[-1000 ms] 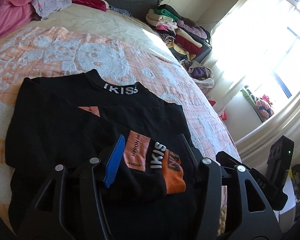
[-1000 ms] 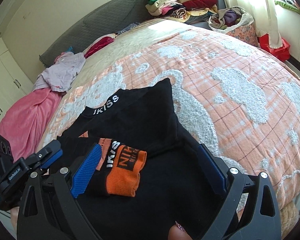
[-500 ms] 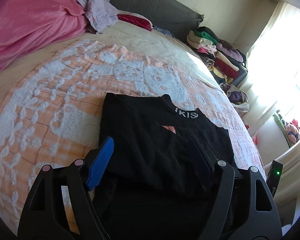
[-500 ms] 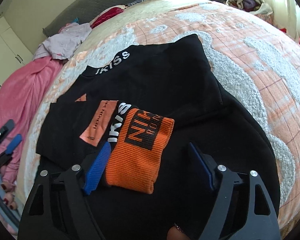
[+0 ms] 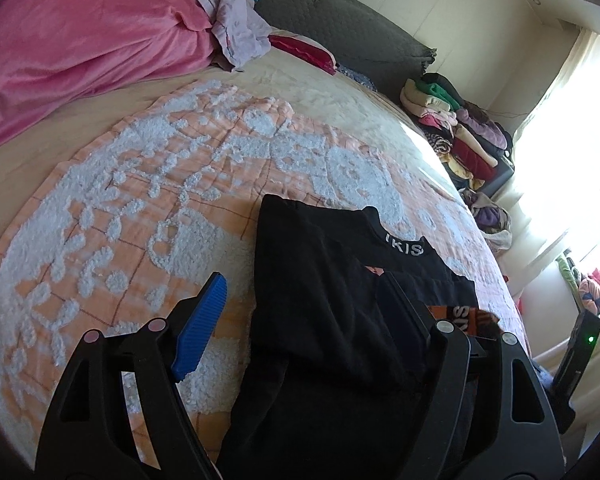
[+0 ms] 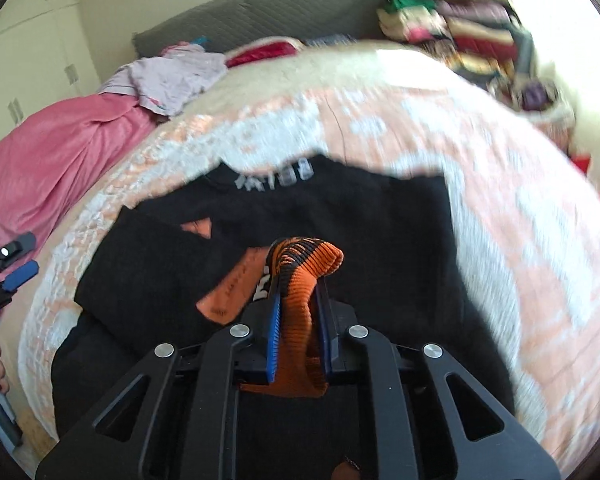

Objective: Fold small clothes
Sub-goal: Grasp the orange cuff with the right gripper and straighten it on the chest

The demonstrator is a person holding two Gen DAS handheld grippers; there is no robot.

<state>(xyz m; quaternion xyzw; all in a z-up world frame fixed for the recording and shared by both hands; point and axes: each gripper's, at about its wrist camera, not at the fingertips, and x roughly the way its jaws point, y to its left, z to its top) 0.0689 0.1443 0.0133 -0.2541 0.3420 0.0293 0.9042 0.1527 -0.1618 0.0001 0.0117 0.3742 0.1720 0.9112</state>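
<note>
Gripping: right claw point(image 6: 298, 312) pinches the orange cuff point(image 6: 300, 300)
Left claw point(image 5: 300, 312): spread above black sweater point(image 5: 320, 300)
Bed point(image 5: 140, 200): under sweater

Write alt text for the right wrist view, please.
A black claw with blue pads pinches an orange ribbed cuff of a black sweater spread on a peach-and-white bedspread. A pink blanket lies to the left.

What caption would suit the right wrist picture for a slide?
Right gripper shut on an orange cuff, lifting it off a black sweater on the bed.
</note>
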